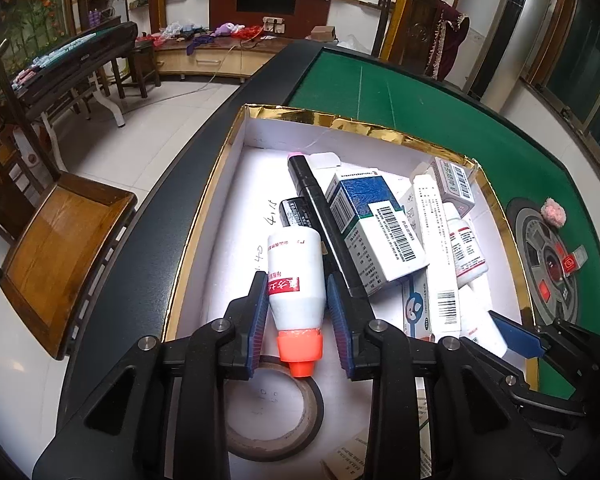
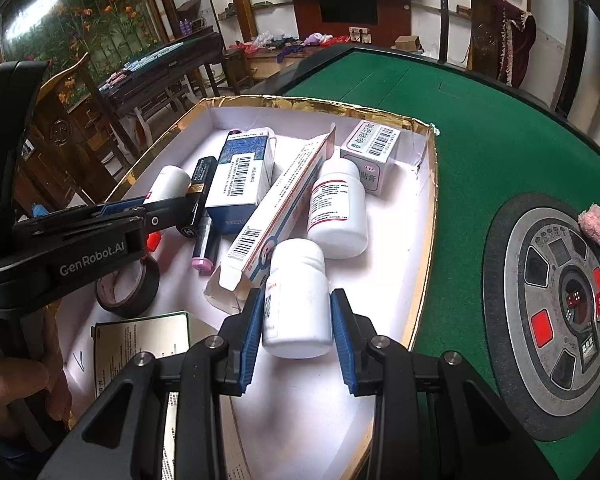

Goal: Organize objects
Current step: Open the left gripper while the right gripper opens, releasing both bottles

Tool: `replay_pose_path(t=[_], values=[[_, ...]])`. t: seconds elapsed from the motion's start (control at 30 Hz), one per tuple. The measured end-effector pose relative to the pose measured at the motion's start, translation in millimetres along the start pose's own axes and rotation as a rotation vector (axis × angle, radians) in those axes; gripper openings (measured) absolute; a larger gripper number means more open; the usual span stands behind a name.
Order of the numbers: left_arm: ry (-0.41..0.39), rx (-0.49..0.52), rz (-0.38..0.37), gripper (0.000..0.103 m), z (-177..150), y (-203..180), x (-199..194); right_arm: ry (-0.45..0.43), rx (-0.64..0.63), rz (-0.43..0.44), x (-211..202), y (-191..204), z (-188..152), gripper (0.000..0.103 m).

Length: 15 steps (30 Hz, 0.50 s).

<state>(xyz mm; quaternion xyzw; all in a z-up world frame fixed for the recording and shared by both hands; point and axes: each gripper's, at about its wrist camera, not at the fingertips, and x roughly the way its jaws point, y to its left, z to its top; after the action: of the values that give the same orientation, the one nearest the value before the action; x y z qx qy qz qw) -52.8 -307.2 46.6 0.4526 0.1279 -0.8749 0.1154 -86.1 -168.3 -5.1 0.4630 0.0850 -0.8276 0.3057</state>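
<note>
A gold-rimmed white box (image 1: pixel 228 148) sits on the green table and holds medicine items. My left gripper (image 1: pixel 298 308) is shut on a white bottle with an orange cap (image 1: pixel 296 276), its cap pointing toward the camera. My right gripper (image 2: pixel 296 316) is shut on a white pill bottle (image 2: pixel 296 300) over the box's near right part. The left gripper also shows in the right wrist view (image 2: pixel 100 232). A blue-and-white carton (image 1: pixel 376 228), a black tube (image 1: pixel 320 216), a long white carton (image 2: pixel 276 208) and another white bottle (image 2: pixel 338 208) lie in the box.
A tape roll (image 1: pixel 272 412) and a leaflet (image 2: pixel 140 344) lie in the box's near part. A small white-pink carton (image 2: pixel 374 152) stands at the box's far corner. The table's round grey centre panel (image 2: pixel 556 312) and a pink fluffy ball (image 2: pixel 596 224) are to the right. A wooden chair (image 1: pixel 60 248) stands left.
</note>
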Motion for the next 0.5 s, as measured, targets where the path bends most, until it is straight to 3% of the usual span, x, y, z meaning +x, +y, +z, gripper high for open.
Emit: replay_pose_path(t=[0.17, 0.3, 0.5], values=[[-0.002, 0.011, 0.015, 0.032, -0.5, -3.3, -0.4, -0.001, 0.004, 0.005, 0.5, -0.4, -0.1, 0.033], [-0.002, 0.018, 0.021, 0.053, 0.0, -5.6, -0.3, -0.002, 0.01, 0.01, -0.9, -2.3, 0.3, 0.034], [-0.002, 0.026, 0.027, 0.058, -0.2, -8.5, -0.8, -0.009, 0.015, 0.014, -3.2, -4.2, -0.5, 0.034]])
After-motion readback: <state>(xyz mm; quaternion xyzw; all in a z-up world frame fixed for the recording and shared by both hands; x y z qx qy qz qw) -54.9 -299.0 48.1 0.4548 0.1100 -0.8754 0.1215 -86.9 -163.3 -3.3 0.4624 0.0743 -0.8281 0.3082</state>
